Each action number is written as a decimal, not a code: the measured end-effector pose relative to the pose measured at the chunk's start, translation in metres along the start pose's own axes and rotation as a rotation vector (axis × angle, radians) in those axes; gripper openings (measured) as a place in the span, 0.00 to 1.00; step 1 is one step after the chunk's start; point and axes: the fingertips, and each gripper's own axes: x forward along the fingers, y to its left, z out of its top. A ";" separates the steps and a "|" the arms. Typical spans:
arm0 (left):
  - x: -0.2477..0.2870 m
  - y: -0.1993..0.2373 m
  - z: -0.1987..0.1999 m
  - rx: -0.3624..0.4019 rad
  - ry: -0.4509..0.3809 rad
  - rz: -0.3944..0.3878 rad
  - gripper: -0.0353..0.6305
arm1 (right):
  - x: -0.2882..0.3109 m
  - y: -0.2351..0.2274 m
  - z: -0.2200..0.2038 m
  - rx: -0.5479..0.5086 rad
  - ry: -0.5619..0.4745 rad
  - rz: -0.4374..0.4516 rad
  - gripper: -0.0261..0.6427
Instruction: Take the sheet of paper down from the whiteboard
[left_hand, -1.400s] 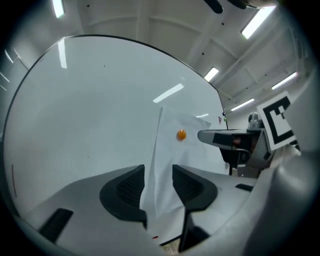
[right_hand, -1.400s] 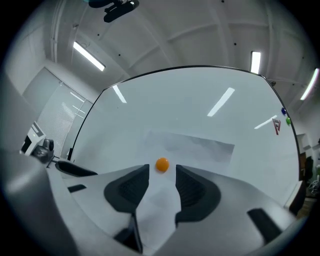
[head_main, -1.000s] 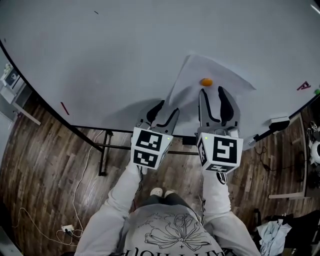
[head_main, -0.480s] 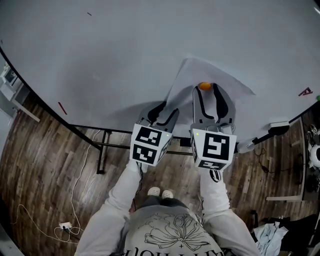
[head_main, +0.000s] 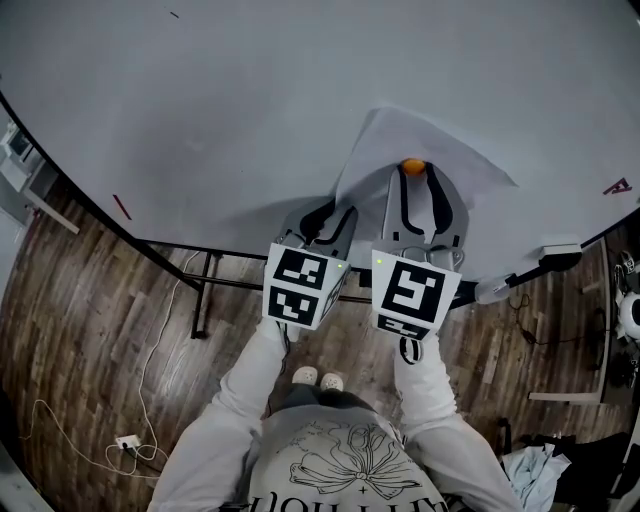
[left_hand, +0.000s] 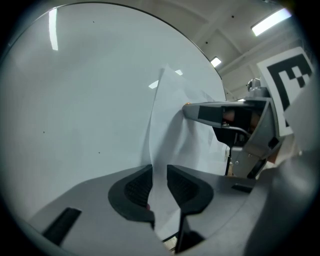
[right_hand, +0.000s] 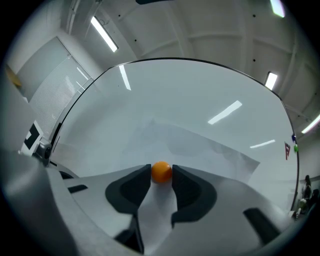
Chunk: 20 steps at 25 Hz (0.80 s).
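Observation:
A white sheet of paper (head_main: 450, 165) hangs on the whiteboard (head_main: 220, 110), pinned by an orange ball magnet (head_main: 412, 167). My right gripper (head_main: 414, 178) has its jaws closing, and both fingertips touch the magnet (right_hand: 161, 171) on either side. The sheet's left edge bows away from the board. My left gripper (head_main: 324, 216) straddles that loose edge (left_hand: 159, 150). Its jaws are closing with the paper between the pads (left_hand: 137, 187), and a narrow gap still shows. In the left gripper view the right gripper's finger (left_hand: 215, 113) reaches in from the right.
The board stands on a black frame (head_main: 205, 300) over a wooden floor (head_main: 90, 330). A marker tray (head_main: 545, 252) juts out at its lower right. A small red mark (head_main: 121, 207) is near the left edge, another (head_main: 617, 186) at the far right. A cable (head_main: 150, 400) trails on the floor.
My right gripper shifted up and left until its tips flank the orange magnet, then narrowed. The left gripper stayed by the paper's edge and its jaws narrowed.

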 end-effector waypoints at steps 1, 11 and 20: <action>0.001 0.000 0.000 0.000 0.001 0.005 0.18 | 0.000 -0.001 0.000 -0.007 0.002 -0.006 0.23; 0.000 0.006 0.001 -0.033 -0.008 0.052 0.06 | 0.000 -0.001 -0.001 -0.007 -0.011 0.015 0.22; -0.019 0.015 0.012 0.014 0.015 0.104 0.06 | -0.004 -0.008 -0.002 0.057 0.000 0.044 0.21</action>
